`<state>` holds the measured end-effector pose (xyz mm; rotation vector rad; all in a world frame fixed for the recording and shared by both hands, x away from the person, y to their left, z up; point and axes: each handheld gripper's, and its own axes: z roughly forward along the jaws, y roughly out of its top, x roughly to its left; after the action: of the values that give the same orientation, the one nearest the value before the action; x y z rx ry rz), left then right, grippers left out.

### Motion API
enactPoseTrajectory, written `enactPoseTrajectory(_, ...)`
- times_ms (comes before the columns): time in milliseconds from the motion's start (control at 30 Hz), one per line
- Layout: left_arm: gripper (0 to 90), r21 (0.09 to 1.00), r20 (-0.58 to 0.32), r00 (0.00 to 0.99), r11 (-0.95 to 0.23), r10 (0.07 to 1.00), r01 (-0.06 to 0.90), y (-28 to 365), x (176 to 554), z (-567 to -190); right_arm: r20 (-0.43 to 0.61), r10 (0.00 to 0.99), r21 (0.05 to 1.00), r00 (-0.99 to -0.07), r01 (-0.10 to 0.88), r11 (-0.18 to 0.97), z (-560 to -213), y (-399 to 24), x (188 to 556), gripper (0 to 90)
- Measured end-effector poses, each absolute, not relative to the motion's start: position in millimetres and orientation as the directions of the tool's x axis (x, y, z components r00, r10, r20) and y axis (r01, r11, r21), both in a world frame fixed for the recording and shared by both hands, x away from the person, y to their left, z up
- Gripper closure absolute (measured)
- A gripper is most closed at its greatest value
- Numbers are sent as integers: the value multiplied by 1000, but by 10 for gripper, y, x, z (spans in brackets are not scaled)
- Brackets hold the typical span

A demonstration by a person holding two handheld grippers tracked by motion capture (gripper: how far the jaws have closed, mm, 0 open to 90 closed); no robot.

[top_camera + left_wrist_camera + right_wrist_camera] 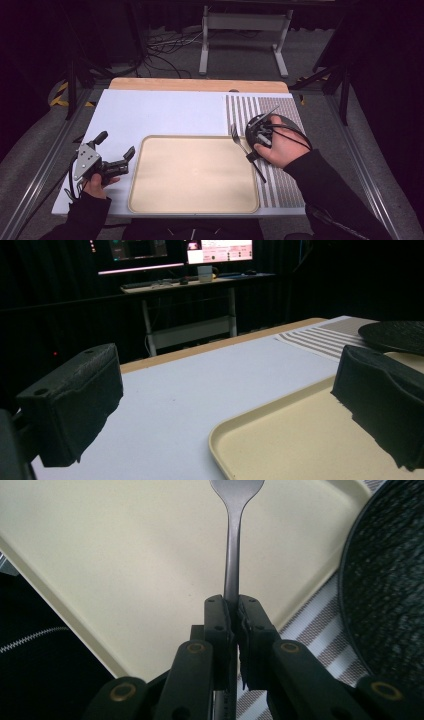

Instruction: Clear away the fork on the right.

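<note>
fork (231, 555) tines cut off at top edge, plate (387, 590) perhaps half cropped

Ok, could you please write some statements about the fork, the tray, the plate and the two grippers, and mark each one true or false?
1. The right gripper is shut on the fork. True.
2. The fork lies flat in the middle of the tray. False: it is held in the jaws, its head over the tray's right edge.
3. The left gripper holds a spoon. False: its jaws stand open with nothing between them.
4. The black plate sits on the striped mat. True.
5. The tray is beige. True.
</note>
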<state>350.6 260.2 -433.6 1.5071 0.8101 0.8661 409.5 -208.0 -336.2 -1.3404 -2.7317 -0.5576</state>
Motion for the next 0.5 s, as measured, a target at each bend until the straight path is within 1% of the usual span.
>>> enactPoseTrajectory(167, 5, 995, 76, 488, -99, 869, 20, 2603, 3506, -4336, 200, 753, 285, -627, 772, 568, -3446, -1945, 4119, 844)
enactPoseTrajectory(500, 5, 995, 72, 489, -93, 869, 20, 2607, 3505, -4335, 202, 783, 239, -588, 805, 543, -3601, -1711, 4169, 843)
